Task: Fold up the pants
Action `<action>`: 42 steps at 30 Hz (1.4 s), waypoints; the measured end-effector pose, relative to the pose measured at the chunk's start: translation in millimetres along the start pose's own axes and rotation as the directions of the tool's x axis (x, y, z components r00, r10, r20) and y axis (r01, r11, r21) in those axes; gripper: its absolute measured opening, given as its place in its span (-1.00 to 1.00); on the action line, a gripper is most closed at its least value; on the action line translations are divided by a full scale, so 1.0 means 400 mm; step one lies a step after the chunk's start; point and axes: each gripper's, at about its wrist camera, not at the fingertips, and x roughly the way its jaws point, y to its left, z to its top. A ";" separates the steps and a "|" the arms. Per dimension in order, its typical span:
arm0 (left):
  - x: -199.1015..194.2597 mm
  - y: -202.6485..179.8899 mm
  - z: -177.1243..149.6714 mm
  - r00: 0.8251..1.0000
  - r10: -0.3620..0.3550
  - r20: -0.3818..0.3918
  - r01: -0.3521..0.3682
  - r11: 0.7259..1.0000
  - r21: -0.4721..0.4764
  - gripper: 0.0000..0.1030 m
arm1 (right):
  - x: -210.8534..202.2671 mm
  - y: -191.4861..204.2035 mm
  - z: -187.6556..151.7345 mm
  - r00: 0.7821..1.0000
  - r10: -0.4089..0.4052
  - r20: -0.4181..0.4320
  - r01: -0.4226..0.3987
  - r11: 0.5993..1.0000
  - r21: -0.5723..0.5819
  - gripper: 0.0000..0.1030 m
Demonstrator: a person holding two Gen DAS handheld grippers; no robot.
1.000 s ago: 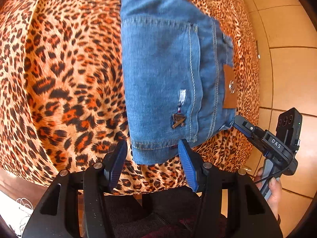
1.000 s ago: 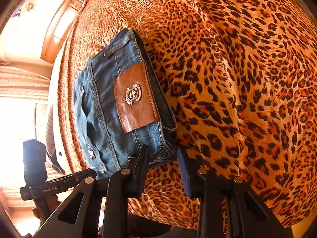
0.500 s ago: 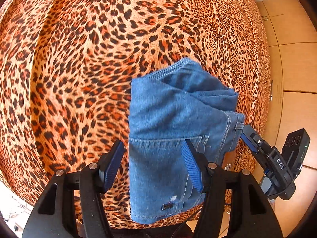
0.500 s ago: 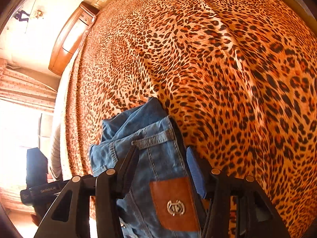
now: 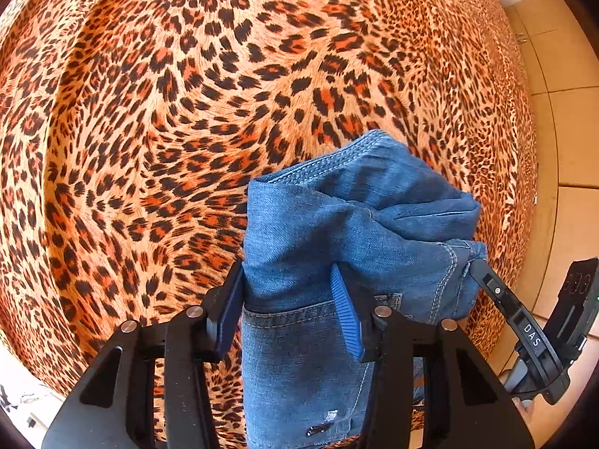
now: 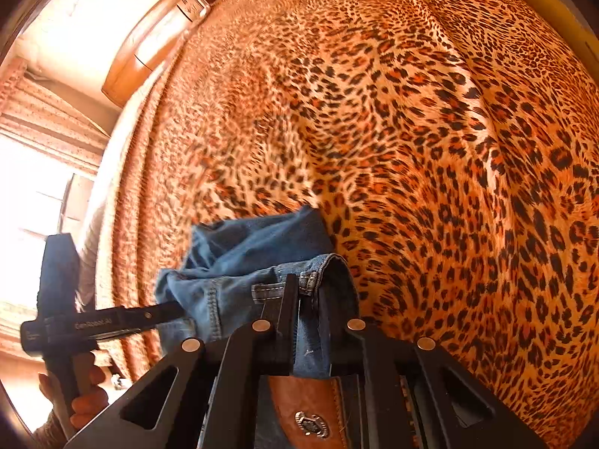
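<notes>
Folded blue jeans [image 5: 355, 224] lie bunched on a leopard-print bedspread [image 5: 187, 112]. My left gripper [image 5: 286, 299] points steeply down over their near left part. Its jaws are closing with a thick fold of denim pinched between the pads. In the right wrist view the jeans [image 6: 254, 247] show their waistband and a brown leather patch [image 6: 310, 408]. My right gripper [image 6: 309, 299] has its jaws closing down tight on that waistband edge. Each gripper shows in the other's view: the right gripper [image 5: 524, 329] and the left gripper [image 6: 93, 325], held by a hand [image 6: 86, 400].
The bedspread [image 6: 449, 149] stretches far beyond the jeans. Tan floor tiles [image 5: 572, 131] run along the bed's right edge. A wooden headboard [image 6: 149, 48] and a bright curtained window [image 6: 37, 112] sit at the far left.
Both grippers have moved forward over the jeans and closed on them. The right one went from wide to tight on the waistband. The denim is now bunched up.
</notes>
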 end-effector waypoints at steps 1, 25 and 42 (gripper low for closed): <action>-0.003 0.003 0.002 1.000 -0.007 0.000 0.007 1.000 -0.013 -0.14 | 0.022 -0.013 0.002 0.999 -0.019 -0.027 0.020 1.000 0.007 -0.80; -0.080 0.139 -0.114 0.999 -0.034 -0.019 0.033 0.998 -0.051 0.05 | -0.030 -0.107 -0.118 0.995 0.089 -0.043 -0.077 0.972 0.220 -0.15; -0.057 0.125 -0.246 0.993 -0.087 -0.078 0.090 0.996 0.028 -0.15 | -0.051 -0.069 -0.265 0.988 0.103 -0.117 -0.098 0.994 0.051 -0.55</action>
